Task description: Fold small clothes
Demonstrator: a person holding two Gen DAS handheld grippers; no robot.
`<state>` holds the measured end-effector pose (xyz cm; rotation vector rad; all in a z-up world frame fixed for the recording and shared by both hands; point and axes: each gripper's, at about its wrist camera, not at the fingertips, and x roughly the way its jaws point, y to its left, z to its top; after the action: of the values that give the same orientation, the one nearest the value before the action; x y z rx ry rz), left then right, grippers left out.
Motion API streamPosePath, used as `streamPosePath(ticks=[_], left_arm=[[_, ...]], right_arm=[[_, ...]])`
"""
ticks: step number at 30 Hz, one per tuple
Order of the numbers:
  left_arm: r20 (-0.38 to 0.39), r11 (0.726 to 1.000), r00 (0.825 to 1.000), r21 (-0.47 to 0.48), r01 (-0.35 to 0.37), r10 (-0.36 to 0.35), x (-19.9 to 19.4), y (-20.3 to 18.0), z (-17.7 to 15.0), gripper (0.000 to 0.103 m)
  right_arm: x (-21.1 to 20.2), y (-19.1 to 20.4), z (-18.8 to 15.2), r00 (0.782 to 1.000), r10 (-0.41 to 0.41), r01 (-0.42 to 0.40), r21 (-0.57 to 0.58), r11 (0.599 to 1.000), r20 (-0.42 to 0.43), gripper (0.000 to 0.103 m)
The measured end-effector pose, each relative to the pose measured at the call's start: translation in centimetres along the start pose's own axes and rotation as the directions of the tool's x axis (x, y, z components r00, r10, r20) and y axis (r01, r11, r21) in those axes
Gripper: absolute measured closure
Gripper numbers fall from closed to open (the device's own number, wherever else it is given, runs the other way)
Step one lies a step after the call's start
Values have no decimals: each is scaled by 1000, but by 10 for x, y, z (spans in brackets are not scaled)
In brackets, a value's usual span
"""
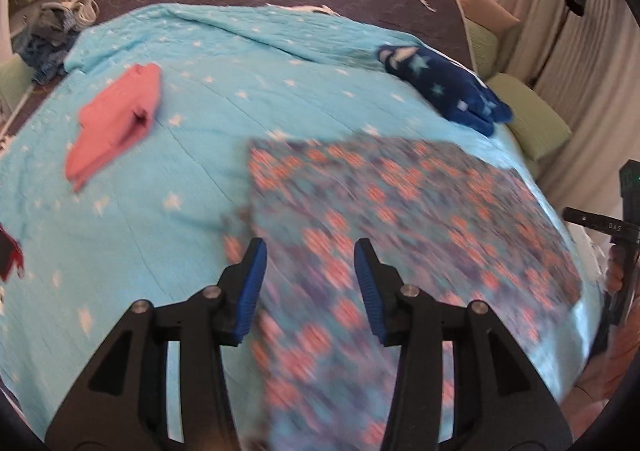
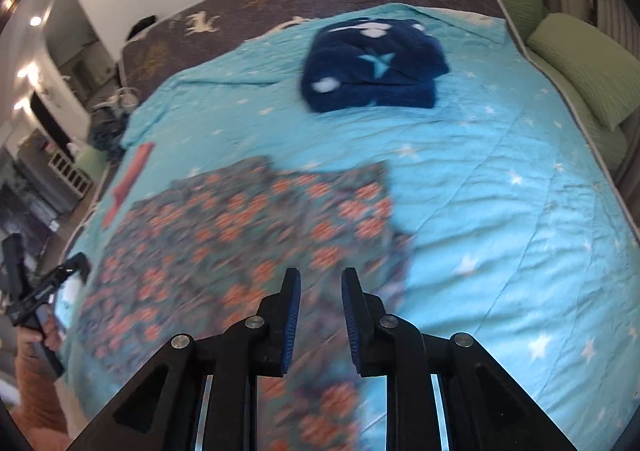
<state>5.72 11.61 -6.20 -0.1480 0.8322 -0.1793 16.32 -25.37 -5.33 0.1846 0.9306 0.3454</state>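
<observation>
Both my grippers, left (image 1: 310, 251) and right (image 2: 320, 279), hover spread, holding nothing.
Beneath: blurred floral garment (image 1: 400, 211) flat on star-print turquoise quilt (image 1: 200, 111).

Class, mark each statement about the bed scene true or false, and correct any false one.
1. The floral garment lies spread on the turquoise blanket. True.
2. The navy star-patterned garment lies beyond the floral garment, nearer the far end of the bed. True.
3. The pink garment lies on top of the navy one. False: they lie apart on the blanket.
4. The left gripper is clamped on the pink garment. False: its jaws stand open, holding nothing.
5. The right gripper has its jaws open. True.
</observation>
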Motion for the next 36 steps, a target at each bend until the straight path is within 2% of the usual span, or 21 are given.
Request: streamPosePath(ticks=[2,3,5,6,7,8,9,12,14,16,18,19,21,22,23,25,29,31,34,36], left_arm=[[-22,1000,1000,16,13,-13,0,-11,-14,52],[-45,1000,999,26,-11,13,6,-15,-22,51],[-100,995,991,50,-83,88,23,-16,-36,50],[-100,992,989,69,-104,111,28,-17,-41,50],[-58,989,991,97,-111,117,27,-18,-47,50],[-43,987,991,109,-120,126,24,-19,-50,50],[-43,983,988,121,-139,145,20,-22,-52,50],[-45,984,988,104,-144,149,7,-23,-54,50],[-32,990,992,81,-119,122,-8,-24,-56,50],[-2,996,999,76,-51,52,-24,-26,-62,50],[5,996,1000,83,-28,28,-29,-28,-67,41],[-4,995,999,93,-47,47,-27,-28,-73,38],[-43,986,991,111,-123,128,-16,-25,-83,38],[-65,983,986,104,-149,156,-12,-19,-90,37],[-63,988,988,74,-135,140,-14,-13,-93,36],[-68,994,992,-5,-110,109,-24,-1,-97,36],[-62,993,994,-63,-100,96,-40,14,-102,36],[-58,993,996,-90,-76,71,-43,21,-103,36],[-83,989,994,-124,-75,65,-34,24,-106,37],[-77,991,994,-98,-86,78,-31,18,-106,46]], right_arm=[[-2,12,-15,998,61,-60,14,998,-14,78],[1,15,-23,996,75,-74,27,997,-37,78],[14,15,-37,996,31,-26,55,998,-89,78],[24,9,-46,993,-21,30,73,997,-118,78],[29,5,-51,991,-47,58,82,995,-124,83],[29,1,-56,994,-45,54,99,994,-96,88],[23,-2,-60,996,-42,51,128,990,-76,88],[4,4,-64,995,-89,94,143,985,-42,85],[-9,13,-67,995,-102,103,121,987,-12,82],[-19,25,-73,1000,-22,22,78,997,9,82],[-19,37,-83,998,52,-51,38,998,-21,82],[-15,39,-88,998,43,-42,25,999,-46,81],[-5,34,-97,995,-40,41,18,999,-95,81],[-3,28,-102,992,-72,75,20,997,-104,81],[-3,20,-106,993,-74,77,37,996,-94,83],[-13,9,-110,997,-27,35,109,993,-77,82],[-37,-4,-113,999,-33,35,144,989,-16,80],[-45,-13,-115,1000,-26,26,167,986,-1,75],[-42,-25,-114,1000,-19,17,217,976,8,56],[-41,-32,-117,999,50,-48,262,964,1,51]])
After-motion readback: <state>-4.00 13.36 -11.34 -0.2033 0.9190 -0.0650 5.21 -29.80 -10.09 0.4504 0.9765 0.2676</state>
